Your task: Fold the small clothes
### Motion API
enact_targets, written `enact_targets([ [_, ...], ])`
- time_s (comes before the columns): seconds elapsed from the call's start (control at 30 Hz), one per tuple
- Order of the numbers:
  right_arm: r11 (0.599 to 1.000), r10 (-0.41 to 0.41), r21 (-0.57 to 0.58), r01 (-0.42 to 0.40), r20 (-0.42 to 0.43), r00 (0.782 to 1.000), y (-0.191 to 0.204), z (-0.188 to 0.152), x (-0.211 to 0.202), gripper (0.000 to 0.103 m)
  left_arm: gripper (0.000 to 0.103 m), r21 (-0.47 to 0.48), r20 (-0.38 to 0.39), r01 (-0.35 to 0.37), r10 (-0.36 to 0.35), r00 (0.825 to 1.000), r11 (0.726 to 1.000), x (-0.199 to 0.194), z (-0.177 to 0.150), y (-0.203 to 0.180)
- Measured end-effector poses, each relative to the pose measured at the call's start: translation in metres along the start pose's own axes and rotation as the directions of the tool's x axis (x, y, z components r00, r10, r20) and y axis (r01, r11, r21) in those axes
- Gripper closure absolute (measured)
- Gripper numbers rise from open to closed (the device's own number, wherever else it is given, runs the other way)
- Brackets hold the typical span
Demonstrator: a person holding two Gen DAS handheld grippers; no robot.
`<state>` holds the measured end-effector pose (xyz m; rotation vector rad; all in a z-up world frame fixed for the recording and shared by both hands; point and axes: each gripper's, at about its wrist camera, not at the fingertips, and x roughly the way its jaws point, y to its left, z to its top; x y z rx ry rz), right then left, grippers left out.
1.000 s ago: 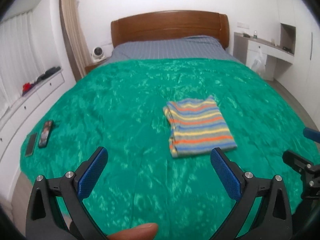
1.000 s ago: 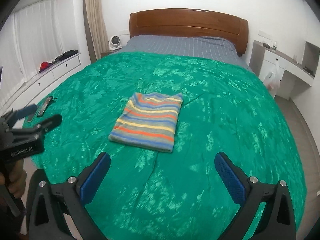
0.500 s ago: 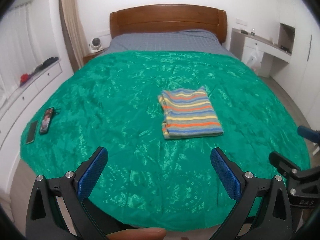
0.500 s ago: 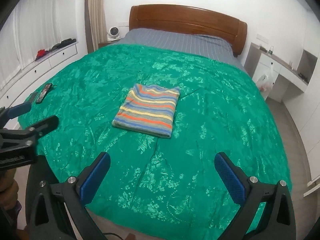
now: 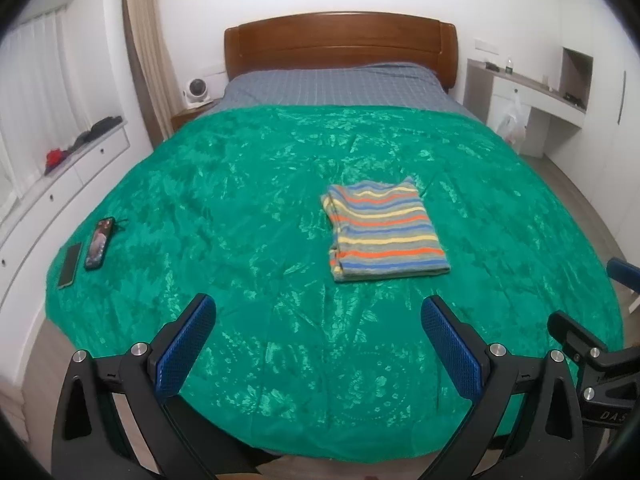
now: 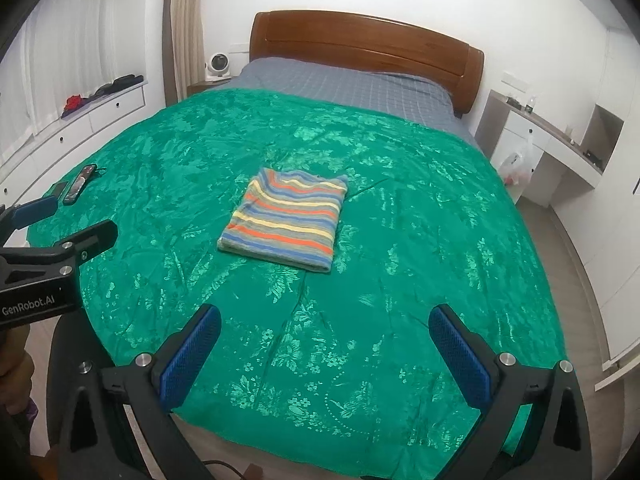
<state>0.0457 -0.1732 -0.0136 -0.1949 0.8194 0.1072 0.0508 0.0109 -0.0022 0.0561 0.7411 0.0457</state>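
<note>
A striped garment [image 5: 384, 234], already folded into a neat rectangle, is laid mid-bed on the green bedspread [image 5: 240, 200], at 12 o'clock from both claws; the left claw [image 5: 318, 344] and right claw [image 6: 324, 354] are held released and empty, well apart from it; folding is judged finished; next, another garment would be needed.

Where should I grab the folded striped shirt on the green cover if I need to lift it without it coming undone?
Probably the near edge of the striped shirt, coming in low from the foot of the bed. It lies flat as a neat rectangle and its layers show stacked along that edge, so one pinch could catch them all. Both the left gripper and the right gripper are open and well short of it.
</note>
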Motion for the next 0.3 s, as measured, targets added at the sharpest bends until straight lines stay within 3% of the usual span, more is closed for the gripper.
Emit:
enact_targets([
  [0.3, 1.000, 0.018, 0.012, -0.018, -0.008, 1.000, -0.0019, -0.0020, 0.0046, 0.001, 0.000, 0.005, -0.012, -0.010, 0.010, 1.000, 1.000, 0.0058, -0.0056, -0.0029],
])
